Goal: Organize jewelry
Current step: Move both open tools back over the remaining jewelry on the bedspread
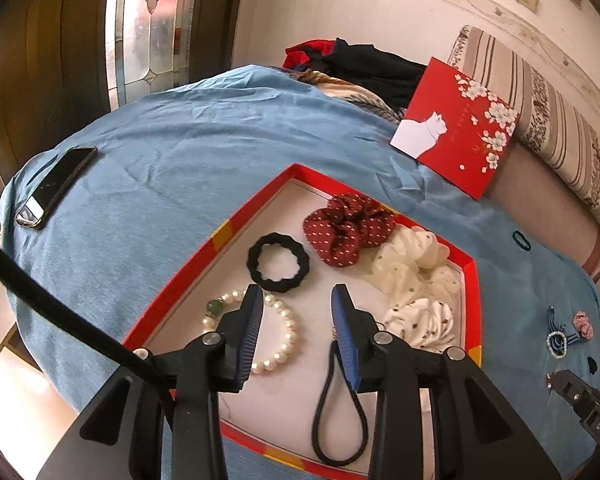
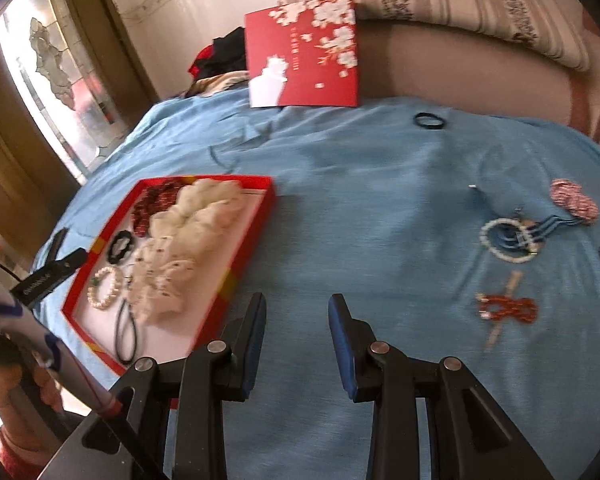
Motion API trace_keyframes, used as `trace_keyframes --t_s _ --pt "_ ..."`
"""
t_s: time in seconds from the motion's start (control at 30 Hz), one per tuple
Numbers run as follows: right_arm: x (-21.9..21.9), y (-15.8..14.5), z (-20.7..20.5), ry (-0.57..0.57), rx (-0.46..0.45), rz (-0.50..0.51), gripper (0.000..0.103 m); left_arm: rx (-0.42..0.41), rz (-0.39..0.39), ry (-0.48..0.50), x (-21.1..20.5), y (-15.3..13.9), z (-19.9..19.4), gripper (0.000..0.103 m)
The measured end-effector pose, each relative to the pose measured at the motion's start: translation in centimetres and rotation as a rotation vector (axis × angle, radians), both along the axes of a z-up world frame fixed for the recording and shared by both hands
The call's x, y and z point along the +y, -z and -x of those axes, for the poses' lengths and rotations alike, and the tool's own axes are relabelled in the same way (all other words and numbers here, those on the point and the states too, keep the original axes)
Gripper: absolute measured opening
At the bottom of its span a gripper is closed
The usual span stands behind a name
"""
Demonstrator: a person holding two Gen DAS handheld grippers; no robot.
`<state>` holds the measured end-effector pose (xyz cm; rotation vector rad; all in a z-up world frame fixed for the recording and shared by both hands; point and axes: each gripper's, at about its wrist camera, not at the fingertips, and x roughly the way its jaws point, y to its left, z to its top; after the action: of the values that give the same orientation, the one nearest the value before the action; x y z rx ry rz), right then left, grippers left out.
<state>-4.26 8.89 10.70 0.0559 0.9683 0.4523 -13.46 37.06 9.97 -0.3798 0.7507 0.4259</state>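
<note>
A red tray (image 1: 228, 232) with a white floor lies on the blue cloth. In it are a black scrunchie (image 1: 278, 262), a red dotted scrunchie (image 1: 348, 228), white scrunchies (image 1: 416, 276), a pearl bracelet (image 1: 278, 344) and a thin black hair tie (image 1: 340, 404). My left gripper (image 1: 298, 296) hangs open over the tray floor with nothing between its fingers; the hair tie's top runs behind the right finger. My right gripper (image 2: 296, 304) stands open over bare cloth beside the tray (image 2: 228, 178). Right of it lie a white bead bracelet (image 2: 500, 240), a red beaded clip (image 2: 508, 308) and a pink scrunchie (image 2: 574, 200).
The red lid (image 1: 456, 128) with a white cat leans at the back against a striped pillow (image 1: 548, 120). A phone (image 1: 56, 186) lies at the cloth's left edge. A small black hair tie (image 2: 430, 121) lies near the lid (image 2: 304, 56). Dark clothes (image 1: 360, 64) are piled behind.
</note>
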Motion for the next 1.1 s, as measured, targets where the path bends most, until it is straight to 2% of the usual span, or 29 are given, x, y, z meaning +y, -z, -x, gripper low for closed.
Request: trace_keyframes --t_s 0.23,0.33,0.47,0.7,0.97,1.1 --pt "-4.0 0.4 -0.5 0.074 -0.008 0.029 0.035 0.02 -0.038 0.041 -2.8 0.1 -0.8 0.036" --pt "-5.5 0.6 -0.9 0.101 -0.008 0.037 0.039 0.024 -0.064 0.068 -4.6 0.1 -1.2 0.037" --pt "-8.2 1.3 -1.5 0.144 0.003 0.035 0.04 0.029 -0.108 0.115 -7.4 0.3 -1.8 0.043" --pt "-13.0 2.8 -2.8 0.216 0.017 0.05 0.04 0.057 -0.18 0.216 -12.1 1.0 -3.1 0.044" --pt "-16.6 3.3 -3.4 0.273 -0.028 0.119 0.04 0.033 -0.277 0.262 -15.6 0.9 -2.8 0.044" --pt "-17.4 3.4 -3.6 0.287 -0.051 0.168 0.04 0.058 -0.262 0.267 -16.2 1.3 -3.2 0.044"
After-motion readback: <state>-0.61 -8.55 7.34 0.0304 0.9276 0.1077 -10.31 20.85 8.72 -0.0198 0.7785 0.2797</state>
